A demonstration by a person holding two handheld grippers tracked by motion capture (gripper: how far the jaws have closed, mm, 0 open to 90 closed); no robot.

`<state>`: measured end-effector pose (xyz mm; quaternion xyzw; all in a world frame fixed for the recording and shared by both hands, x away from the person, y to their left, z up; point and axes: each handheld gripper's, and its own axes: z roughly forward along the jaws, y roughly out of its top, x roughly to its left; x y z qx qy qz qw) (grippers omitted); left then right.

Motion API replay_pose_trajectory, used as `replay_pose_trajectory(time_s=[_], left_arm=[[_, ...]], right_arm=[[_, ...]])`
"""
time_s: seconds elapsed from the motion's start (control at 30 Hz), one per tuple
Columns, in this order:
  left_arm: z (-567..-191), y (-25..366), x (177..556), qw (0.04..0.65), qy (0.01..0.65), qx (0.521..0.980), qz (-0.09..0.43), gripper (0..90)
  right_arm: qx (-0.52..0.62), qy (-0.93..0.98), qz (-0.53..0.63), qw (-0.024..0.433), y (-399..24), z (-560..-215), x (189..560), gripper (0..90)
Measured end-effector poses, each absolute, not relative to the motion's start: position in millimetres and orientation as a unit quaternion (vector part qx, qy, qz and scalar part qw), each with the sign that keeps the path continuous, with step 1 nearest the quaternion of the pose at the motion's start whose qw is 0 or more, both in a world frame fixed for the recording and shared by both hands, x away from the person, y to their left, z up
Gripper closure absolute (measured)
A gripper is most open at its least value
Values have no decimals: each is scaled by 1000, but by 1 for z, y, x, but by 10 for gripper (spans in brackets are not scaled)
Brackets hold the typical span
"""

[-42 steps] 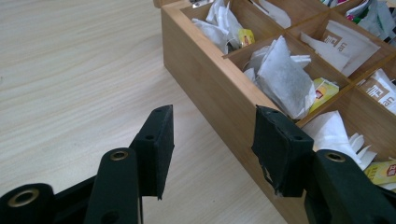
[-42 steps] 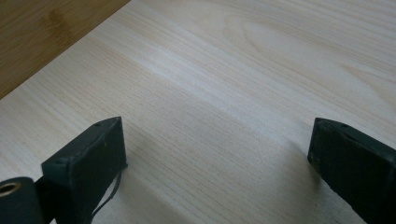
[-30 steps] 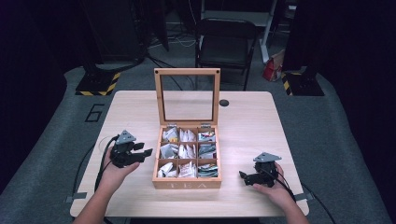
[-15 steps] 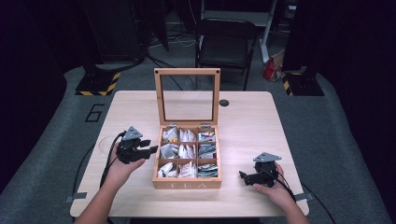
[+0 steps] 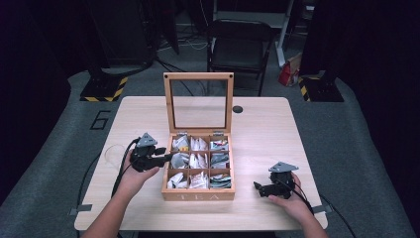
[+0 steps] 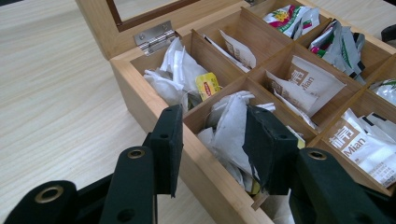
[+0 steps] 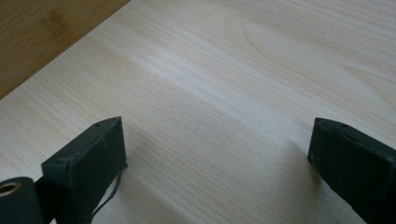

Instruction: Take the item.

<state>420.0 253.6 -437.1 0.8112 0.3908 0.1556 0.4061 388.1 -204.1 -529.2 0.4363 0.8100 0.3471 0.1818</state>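
Now your left gripper (image 5: 166,158) sits at the left wall of the wooden tea box (image 5: 198,194), level with its middle row. In the left gripper view its jaws have just been closing and straddle that wall: one jaw hangs outside over the table (image 5: 257,129), the other is inside the middle-left compartment, against a white tea bag (image 6: 231,133). The bag stands between the jaws, but they remain apart and do not pinch it yet. The box lies near the table's front edge, its glass lid (image 5: 199,101) propped upright at the back, all nine compartments holding sachets. Your right gripper (image 5: 258,189) rests on the table right of the box, well apart from it; its jaws stand wide over bare wood.
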Motion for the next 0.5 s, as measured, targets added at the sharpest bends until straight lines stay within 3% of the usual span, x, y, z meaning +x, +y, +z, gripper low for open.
replay_pose_trajectory(time_s=[0.5], left_arm=[[-443,243,427,409,388,814,140,602]], right_arm=[[436,810,346,182,-204,-529,388,31]])
